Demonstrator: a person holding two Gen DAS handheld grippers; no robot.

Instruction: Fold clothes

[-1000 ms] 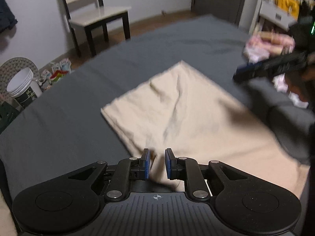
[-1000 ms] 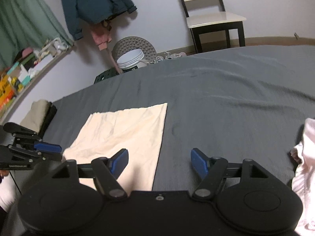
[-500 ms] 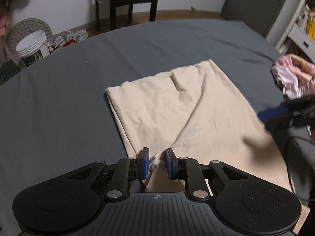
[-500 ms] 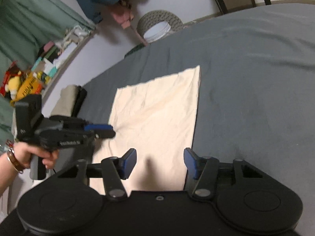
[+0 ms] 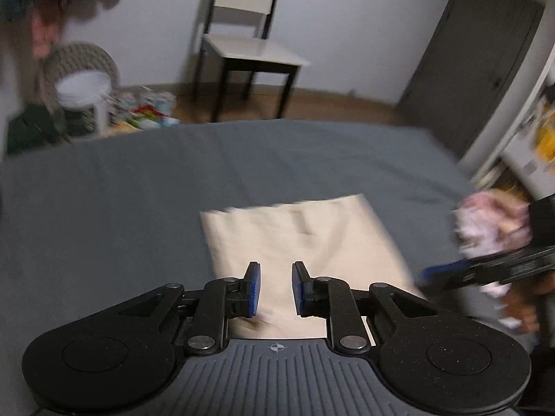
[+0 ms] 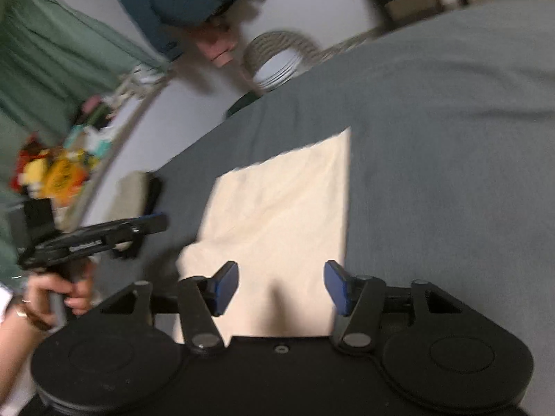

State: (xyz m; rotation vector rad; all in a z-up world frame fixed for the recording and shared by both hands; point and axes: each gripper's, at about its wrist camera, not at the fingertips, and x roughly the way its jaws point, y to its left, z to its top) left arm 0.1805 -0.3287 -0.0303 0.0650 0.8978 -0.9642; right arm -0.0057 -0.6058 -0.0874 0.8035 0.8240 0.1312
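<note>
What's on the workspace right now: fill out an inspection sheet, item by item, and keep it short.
Surface: bed under a dark grey sheet, lightly rippled.
Job's things: cream cloth, folded into a rectangle, lying flat, edges blurred.
Clutter: crumpled pink garment at the bed's right side.
Grippers: left gripper open, nothing held; right gripper wide open above the cloth's near edge.
Cables: nothing seen.
Surroundings: chair, white bucket, grey door, hanging blue jacket, shelf of colourful items.
</note>
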